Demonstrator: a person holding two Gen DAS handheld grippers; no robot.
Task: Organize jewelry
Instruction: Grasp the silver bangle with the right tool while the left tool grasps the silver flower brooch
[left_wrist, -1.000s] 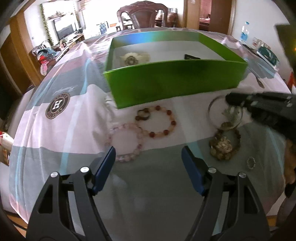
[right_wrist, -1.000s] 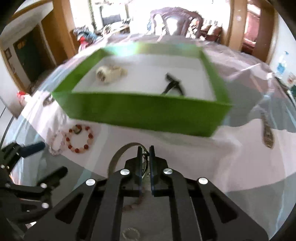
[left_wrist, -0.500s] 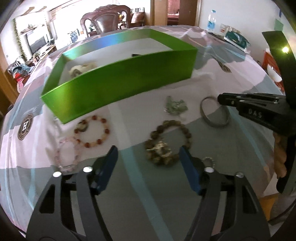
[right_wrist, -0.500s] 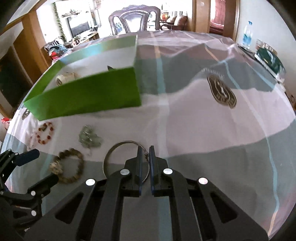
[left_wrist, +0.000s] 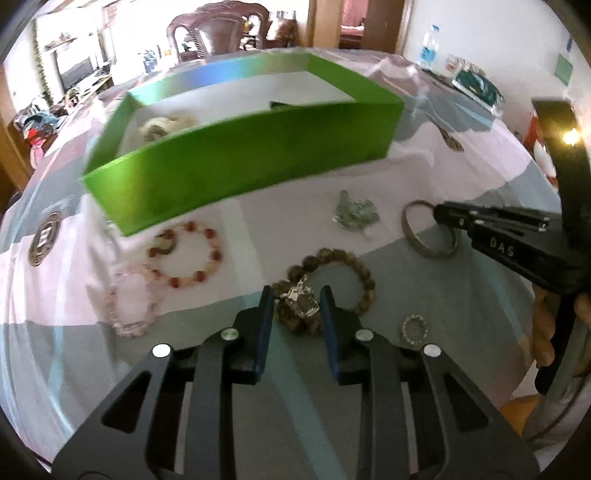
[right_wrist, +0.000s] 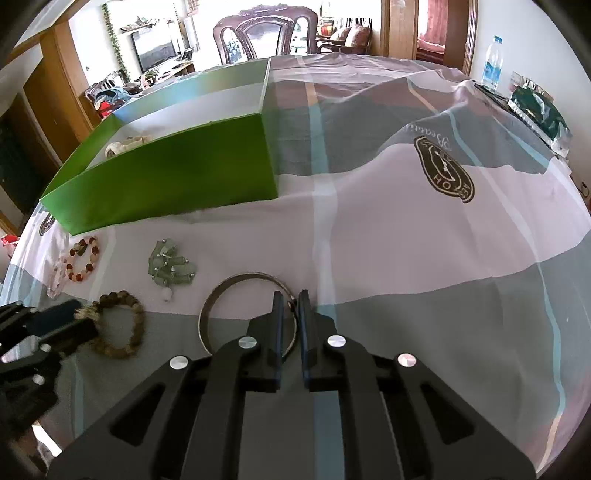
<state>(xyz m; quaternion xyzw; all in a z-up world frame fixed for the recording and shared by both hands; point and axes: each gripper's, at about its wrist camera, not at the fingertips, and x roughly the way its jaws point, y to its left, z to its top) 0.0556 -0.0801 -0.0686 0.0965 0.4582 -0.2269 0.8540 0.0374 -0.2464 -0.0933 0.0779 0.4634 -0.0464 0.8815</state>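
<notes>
A green box with a white floor holds a pale bracelet and a dark item. In front lie a brown bead bracelet, a red bead bracelet, a pink bead bracelet, a green stone piece, a silver bangle and a small ring. My left gripper has narrowed around the brown bracelet's charm, jaws a little apart. My right gripper is nearly shut on the silver bangle's rim.
The table wears a pink, grey and white cloth with round badges. A water bottle and a dark green packet sit at the far right. A wooden chair stands behind the table.
My left gripper moved right from the pink and red bracelets to the brown bracelet and its jaws closed in around the charm. My right gripper swung right, staying at the silver bangle.
</notes>
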